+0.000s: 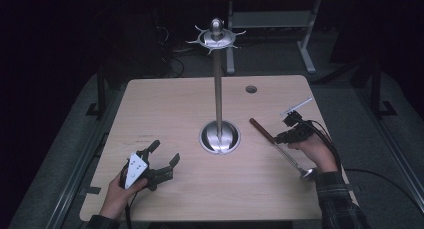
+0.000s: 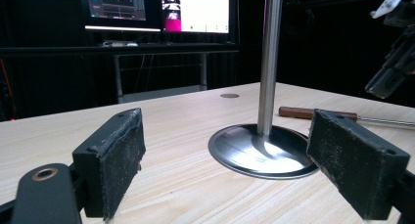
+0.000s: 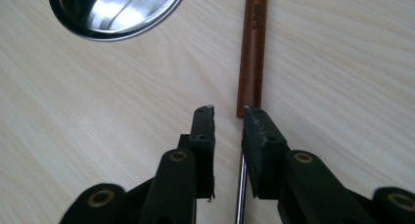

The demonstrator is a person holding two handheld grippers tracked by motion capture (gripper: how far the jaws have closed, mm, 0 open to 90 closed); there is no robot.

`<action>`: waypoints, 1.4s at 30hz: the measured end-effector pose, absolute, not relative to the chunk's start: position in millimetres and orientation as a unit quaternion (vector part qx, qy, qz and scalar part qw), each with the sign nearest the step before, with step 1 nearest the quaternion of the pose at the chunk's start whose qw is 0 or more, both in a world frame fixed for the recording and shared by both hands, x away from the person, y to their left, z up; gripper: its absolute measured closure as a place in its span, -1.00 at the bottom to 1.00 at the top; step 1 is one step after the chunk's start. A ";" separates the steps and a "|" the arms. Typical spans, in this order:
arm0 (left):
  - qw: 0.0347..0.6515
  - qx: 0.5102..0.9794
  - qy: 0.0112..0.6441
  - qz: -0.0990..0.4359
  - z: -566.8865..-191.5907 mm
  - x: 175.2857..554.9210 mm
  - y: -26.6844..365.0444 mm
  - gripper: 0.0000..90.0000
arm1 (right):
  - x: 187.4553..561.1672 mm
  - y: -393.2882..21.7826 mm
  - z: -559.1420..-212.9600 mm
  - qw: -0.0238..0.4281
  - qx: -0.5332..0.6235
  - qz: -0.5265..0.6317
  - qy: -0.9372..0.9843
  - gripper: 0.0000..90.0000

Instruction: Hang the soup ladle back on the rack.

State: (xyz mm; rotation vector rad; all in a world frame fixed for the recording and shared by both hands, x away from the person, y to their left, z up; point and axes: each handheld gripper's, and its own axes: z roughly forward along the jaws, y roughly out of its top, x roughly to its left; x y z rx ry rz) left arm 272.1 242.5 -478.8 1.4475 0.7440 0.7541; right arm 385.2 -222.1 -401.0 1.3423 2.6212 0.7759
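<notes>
A steel utensil stand [image 1: 218, 89] rises from a round base [image 1: 219, 137] at the table's middle, with hooks around its top. Right of it a ladle [image 1: 282, 149] lies flat, its brown wooden handle [image 3: 253, 53] pointing toward the base [image 3: 117, 9]. My right gripper [image 3: 229, 114] hovers over the ladle where the handle meets the thin metal shaft [image 3: 241, 185]; its jaws stand narrowly apart and the pads touch nothing. In the high view it [image 1: 283, 137] is tilted down at the ladle. My left gripper [image 1: 165, 152] rests at the near left, wide open and holding nothing, facing the stand [image 2: 269, 62].
A round cable hole [image 1: 251, 89] sits in the tabletop [image 1: 165, 104] at the far right. Lit monitors [image 2: 156, 9] stand on a desk beyond the table. Another desk frame [image 1: 305, 44] stands behind. A cable [image 1: 370, 176] trails from the right gripper off the table's right edge.
</notes>
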 end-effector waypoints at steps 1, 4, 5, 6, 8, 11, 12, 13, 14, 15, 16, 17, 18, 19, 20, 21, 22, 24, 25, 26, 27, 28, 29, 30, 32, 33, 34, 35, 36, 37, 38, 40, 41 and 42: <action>0.625 0.630 0.324 0.328 -478.8 272.3 242.5 -0.70 | 387.2 -221.1 -401.3 0.048 0.441 0.257 0.859 0.63; 0.625 0.631 0.323 0.328 -478.8 272.2 242.9 -0.70 | 394.1 -217.1 -403.9 0.045 0.440 0.247 0.862 0.59; 0.626 0.630 0.323 0.327 -478.8 272.4 242.8 -0.70 | 398.2 -214.2 -405.6 0.047 0.439 0.240 0.865 0.58; 0.626 0.630 0.323 0.327 -478.8 272.4 242.8 -0.70 | 398.2 -214.2 -405.6 0.047 0.439 0.240 0.865 0.58; 0.624 0.632 0.322 0.328 -478.7 272.4 243.1 -0.70 | 402.0 -211.0 -407.3 0.049 0.435 0.232 0.869 0.58; 0.626 0.630 0.322 0.328 -478.8 272.2 242.4 -0.70 | 410.3 -205.8 -412.1 0.052 0.428 0.215 0.876 0.56; 0.626 0.630 0.322 0.328 -478.8 272.2 242.4 -0.70 | 410.3 -205.8 -412.1 0.052 0.428 0.215 0.876 0.56; 0.626 0.630 0.322 0.328 -478.8 272.2 242.6 -0.70 | 412.0 -204.8 -413.6 0.054 0.426 0.213 0.877 0.56; 0.626 0.630 0.322 0.327 -478.8 272.2 242.6 -0.70 | 413.9 -204.1 -415.5 0.057 0.422 0.213 0.879 0.55; 0.626 0.630 0.323 0.327 -478.9 272.2 242.7 -0.70 | 415.3 -203.1 -417.7 0.057 0.421 0.208 0.881 0.55; 0.624 0.632 0.322 0.328 -478.7 272.4 243.2 -0.70 | 416.9 -202.6 -420.2 0.056 0.419 0.203 0.883 0.55; 0.624 0.632 0.322 0.328 -478.8 272.4 243.2 -0.70 | 419.7 -201.9 -424.8 0.057 0.418 0.194 0.886 0.55; 0.624 0.632 0.322 0.327 -478.7 272.4 243.2 -0.70 | 419.7 -201.9 -424.8 0.057 0.418 0.194 0.886 0.55; 0.625 0.631 0.322 0.327 -478.8 272.5 242.9 -0.70 | 420.8 -201.6 -426.7 0.054 0.418 0.191 0.886 0.55; 0.626 0.631 0.322 0.326 -478.8 272.5 242.7 -0.70 | 422.2 -201.5 -428.3 0.055 0.417 0.189 0.887 0.54; 0.626 0.631 0.322 0.327 -478.8 272.5 242.8 -0.70 | 424.0 -200.6 -430.9 0.052 0.418 0.187 0.887 0.54; 0.625 0.631 0.322 0.327 -478.8 272.4 242.8 -0.70 | 424.0 -200.6 -430.9 0.052 0.418 0.187 0.887 0.54; 0.626 0.631 0.322 0.326 -478.8 272.4 242.6 -0.70 | 425.4 -199.7 -433.1 0.049 0.418 0.185 0.888 0.54; 0.626 0.631 0.322 0.326 -478.8 272.4 242.7 -0.70 | 425.5 -198.8 -434.0 0.049 0.419 0.184 0.888 0.54; 0.625 0.631 0.322 0.326 -478.8 272.4 242.8 -0.70 | 425.8 -198.2 -435.1 0.049 0.416 0.181 0.890 0.54; 0.624 0.633 0.321 0.327 -478.8 272.4 243.1 -0.70 | 426.1 -197.6 -436.2 0.050 0.415 0.178 0.891 0.54; 0.624 0.633 0.322 0.327 -478.8 272.4 243.1 -0.70 | 426.6 -196.9 -437.9 0.048 0.416 0.173 0.891 0.54; 0.625 0.631 0.322 0.326 -478.8 272.4 242.9 -0.70 | 426.9 -196.7 -438.6 0.048 0.417 0.171 0.891 0.54; 0.625 0.631 0.322 0.326 -478.8 272.4 242.9 -0.70 | 426.9 -196.7 -438.6 0.048 0.417 0.171 0.891 0.54; 0.627 0.631 0.321 0.326 -478.8 272.4 242.6 -0.70 | 427.1 -196.6 -439.2 0.046 0.417 0.170 0.892 0.54; 0.626 0.631 0.321 0.326 -478.8 272.5 242.7 -0.70 | 426.9 -196.1 -439.4 0.048 0.417 0.170 0.892 0.55; 0.626 0.631 0.321 0.326 -478.8 272.5 242.7 -0.70 | 426.9 -196.1 -439.4 0.048 0.417 0.170 0.892 0.55; 0.626 0.631 0.322 0.326 -478.8 272.4 242.7 -0.70 | 426.8 -195.7 -439.4 0.048 0.417 0.169 0.892 0.54; 0.626 0.631 0.322 0.326 -478.8 272.4 242.7 -0.70 | 426.8 -195.6 -439.5 0.049 0.417 0.168 0.892 0.54; 0.624 0.633 0.321 0.327 -478.8 272.5 243.1 -0.70 | 426.8 -195.3 -439.7 0.049 0.416 0.168 0.892 0.54; 0.624 0.633 0.321 0.327 -478.8 272.5 243.1 -0.70 | 426.8 -195.3 -439.7 0.049 0.416 0.168 0.892 0.54; 0.624 0.633 0.321 0.327 -478.8 272.5 243.1 -0.70 | 426.8 -194.7 -440.3 0.052 0.413 0.168 0.894 0.54; 0.624 0.633 0.321 0.326 -478.8 272.5 243.1 -0.70 | 426.6 -194.1 -440.4 0.053 0.413 0.167 0.894 0.54; 0.625 0.633 0.321 0.326 -478.8 272.5 243.1 -0.70 | 426.4 -193.6 -440.6 0.055 0.412 0.166 0.894 0.54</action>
